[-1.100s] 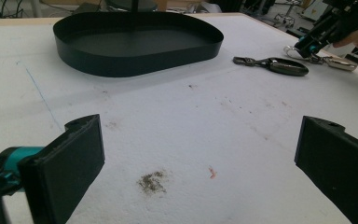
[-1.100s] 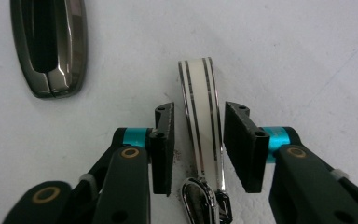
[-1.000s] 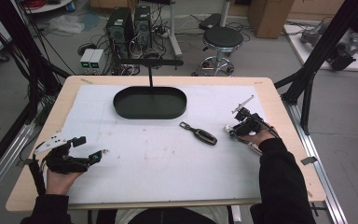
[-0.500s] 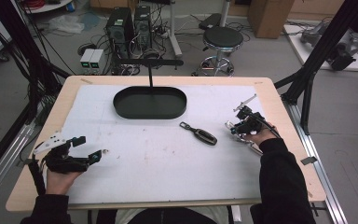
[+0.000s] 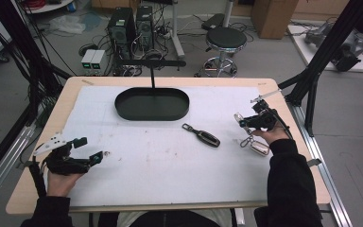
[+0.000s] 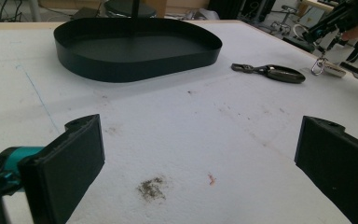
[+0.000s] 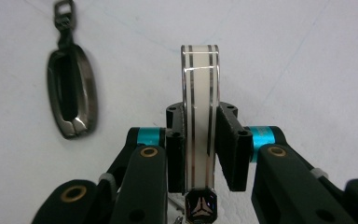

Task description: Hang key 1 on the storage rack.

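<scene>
The right gripper [image 7: 200,135] had its jaws clamped on a white key fob [image 7: 199,116], off to the right of the black tray [image 5: 152,104]. A dark key fob [image 5: 207,138] lay between them. The left gripper [image 5: 87,150] sat wide open, holding nothing, near-left of that tray.

Grey floor, black stool [image 5: 225,40], computer towers [image 5: 131,24] behind table [image 5: 283,90].

No words or numbers can be read; a three-pointed emblem marks the end of the white key fob [image 7: 200,126] clamped in the right gripper [image 7: 200,140].
</scene>
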The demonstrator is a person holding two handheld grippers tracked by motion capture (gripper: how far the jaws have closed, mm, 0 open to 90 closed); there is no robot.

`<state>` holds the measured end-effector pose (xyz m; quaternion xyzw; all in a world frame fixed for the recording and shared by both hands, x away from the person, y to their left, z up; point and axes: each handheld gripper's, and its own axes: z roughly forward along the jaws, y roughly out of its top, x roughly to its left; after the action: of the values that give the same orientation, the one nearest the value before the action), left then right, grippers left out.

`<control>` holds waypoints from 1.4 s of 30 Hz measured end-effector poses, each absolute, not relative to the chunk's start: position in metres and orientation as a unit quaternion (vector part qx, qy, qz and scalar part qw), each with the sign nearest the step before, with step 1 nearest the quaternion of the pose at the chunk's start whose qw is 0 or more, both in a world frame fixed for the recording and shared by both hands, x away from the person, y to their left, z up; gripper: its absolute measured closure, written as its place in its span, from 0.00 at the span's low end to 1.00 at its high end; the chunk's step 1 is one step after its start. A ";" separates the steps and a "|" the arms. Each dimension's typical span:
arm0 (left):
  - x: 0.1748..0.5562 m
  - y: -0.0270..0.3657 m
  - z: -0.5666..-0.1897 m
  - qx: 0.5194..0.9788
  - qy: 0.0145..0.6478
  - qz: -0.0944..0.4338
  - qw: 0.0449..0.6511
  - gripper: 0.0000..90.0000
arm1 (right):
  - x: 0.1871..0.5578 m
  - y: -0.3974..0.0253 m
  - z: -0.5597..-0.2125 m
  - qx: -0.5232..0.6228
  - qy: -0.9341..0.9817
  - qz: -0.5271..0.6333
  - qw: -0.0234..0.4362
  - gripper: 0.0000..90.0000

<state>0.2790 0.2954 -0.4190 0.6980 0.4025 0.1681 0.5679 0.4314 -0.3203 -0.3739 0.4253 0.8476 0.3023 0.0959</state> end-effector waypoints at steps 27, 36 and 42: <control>0.280 0.292 -0.419 0.700 0.397 0.159 0.572 0.02 | 0.438 -0.284 -0.307 0.376 0.847 0.351 0.131 0.83; 0.280 0.291 -0.419 0.699 0.393 0.155 0.576 0.02 | 0.448 -0.254 -0.290 0.361 0.848 0.364 0.135 0.83; 0.281 0.291 -0.419 0.701 0.389 0.154 0.578 0.02 | 0.456 -0.232 -0.288 0.355 0.857 0.349 0.130 0.83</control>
<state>0.2807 0.2914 -0.4193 0.7007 0.3888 0.1539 0.5780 0.4556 -0.2324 -0.2878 0.3552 0.8572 0.3493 0.1304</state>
